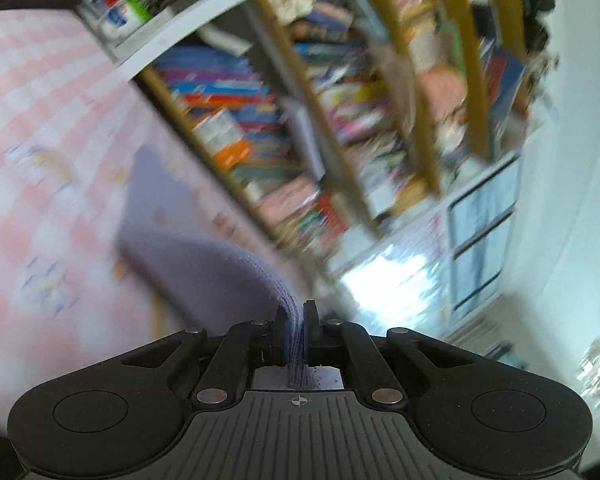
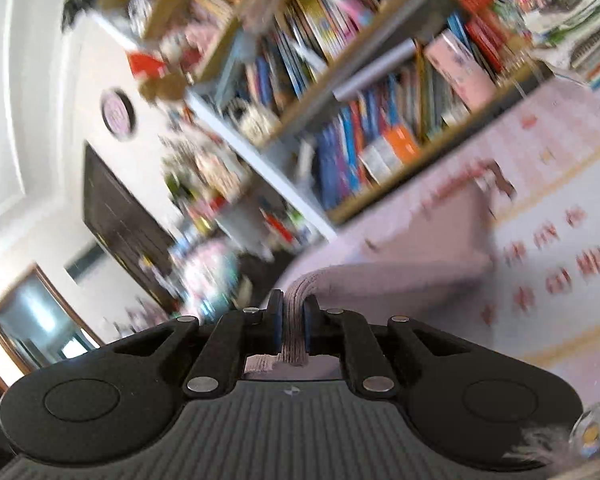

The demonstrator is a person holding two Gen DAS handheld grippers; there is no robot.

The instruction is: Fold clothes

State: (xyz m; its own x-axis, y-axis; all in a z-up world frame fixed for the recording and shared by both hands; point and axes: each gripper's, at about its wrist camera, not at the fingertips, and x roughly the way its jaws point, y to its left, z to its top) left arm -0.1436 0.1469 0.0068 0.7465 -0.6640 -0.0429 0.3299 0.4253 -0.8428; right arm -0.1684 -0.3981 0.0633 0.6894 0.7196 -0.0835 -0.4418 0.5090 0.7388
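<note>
The left gripper (image 1: 296,322) is clamped on a ribbed edge of the purple garment (image 1: 204,264); the right gripper (image 2: 294,320) is clamped on another ribbed edge; the garment hangs between them over the pink checked bed (image 1: 40,120); a blurred bookshelf (image 1: 300,120) stands behind.

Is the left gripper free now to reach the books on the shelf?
Probably not. The left gripper is shut on the purple garment, so it is occupied; the books stand beyond the bed, apart from it.
</note>
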